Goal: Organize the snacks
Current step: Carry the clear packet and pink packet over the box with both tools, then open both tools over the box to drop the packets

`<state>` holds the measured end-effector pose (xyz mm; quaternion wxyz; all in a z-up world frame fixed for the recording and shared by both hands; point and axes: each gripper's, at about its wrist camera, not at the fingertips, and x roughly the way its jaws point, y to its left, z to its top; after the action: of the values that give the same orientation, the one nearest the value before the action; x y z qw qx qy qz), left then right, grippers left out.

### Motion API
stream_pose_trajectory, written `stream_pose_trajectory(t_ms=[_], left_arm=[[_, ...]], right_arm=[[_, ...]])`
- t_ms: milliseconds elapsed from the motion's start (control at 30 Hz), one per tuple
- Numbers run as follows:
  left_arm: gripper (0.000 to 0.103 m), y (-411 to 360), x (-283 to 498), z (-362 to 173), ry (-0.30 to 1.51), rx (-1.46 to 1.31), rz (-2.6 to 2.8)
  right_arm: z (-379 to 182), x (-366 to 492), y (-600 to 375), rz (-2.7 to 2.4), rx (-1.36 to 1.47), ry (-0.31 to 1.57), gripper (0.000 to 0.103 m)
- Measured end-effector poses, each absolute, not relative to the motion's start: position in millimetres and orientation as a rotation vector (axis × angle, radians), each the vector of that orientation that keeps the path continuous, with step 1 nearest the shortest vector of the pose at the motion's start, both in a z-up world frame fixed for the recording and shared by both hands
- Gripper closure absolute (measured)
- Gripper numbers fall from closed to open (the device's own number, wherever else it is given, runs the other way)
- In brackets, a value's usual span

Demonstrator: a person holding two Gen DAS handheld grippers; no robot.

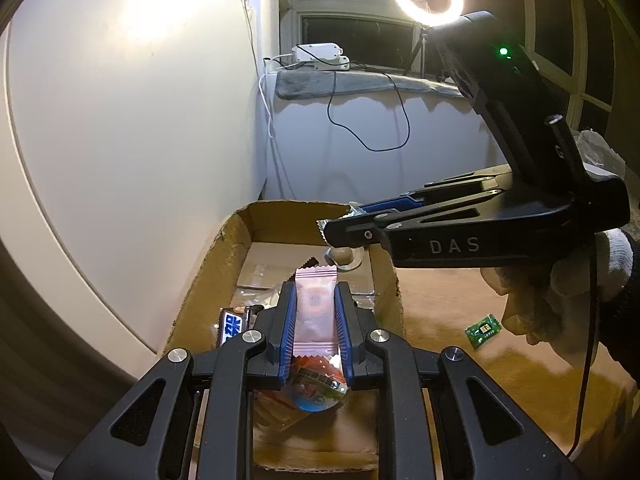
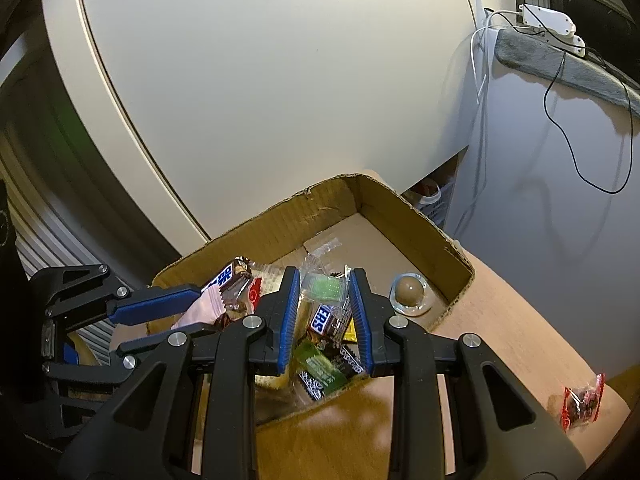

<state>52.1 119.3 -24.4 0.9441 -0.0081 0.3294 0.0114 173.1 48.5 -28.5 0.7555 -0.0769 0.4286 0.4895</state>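
Note:
My left gripper (image 1: 316,288) is shut on a pink snack packet (image 1: 316,312) and holds it over the open cardboard box (image 1: 208,264). From the right wrist view, the same left gripper (image 2: 204,310) comes in from the left with the pink packet (image 2: 202,306) over the box's near corner. My right gripper (image 2: 324,274) is shut on a green snack in a clear wrapper (image 2: 324,286), above the box (image 2: 420,220). In the left wrist view, the right gripper (image 1: 344,218) reaches in from the right with a crinkled wrapper end at its tips.
The box holds several snacks: a chocolate bar (image 2: 324,318), a green packet (image 2: 316,364), a round brown candy in a clear cup (image 2: 408,290). On the wooden table lie a red packet (image 2: 580,404) and a small green candy (image 1: 483,330). A white panel stands behind the box.

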Motion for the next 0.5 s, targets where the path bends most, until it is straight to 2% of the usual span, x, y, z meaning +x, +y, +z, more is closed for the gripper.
stream_pose_trajectory(t_ms=[300,433,467,500], left_arm=[[0.084,121.4,54.2,-24.3,0.669,-0.015,0.033],[0.076,122.1,54.1,-23.7,0.667,-0.017,0.042],[0.075,122.3,54.0,-23.7,0.667,-0.017,0.043],[0.072,122.7,53.9,-23.7,0.667,-0.017,0.046]], right_arm=[[-28.2,177.7,53.8,1.074,-0.152,0.938,0.076],[-26.0,178.0,56.0,1.077,-0.155,0.932,0.075],[-25.6,177.7,56.4,1.080,-0.156,0.930,0.073],[-24.8,177.1,57.1,1.083,-0.158,0.927,0.066]])
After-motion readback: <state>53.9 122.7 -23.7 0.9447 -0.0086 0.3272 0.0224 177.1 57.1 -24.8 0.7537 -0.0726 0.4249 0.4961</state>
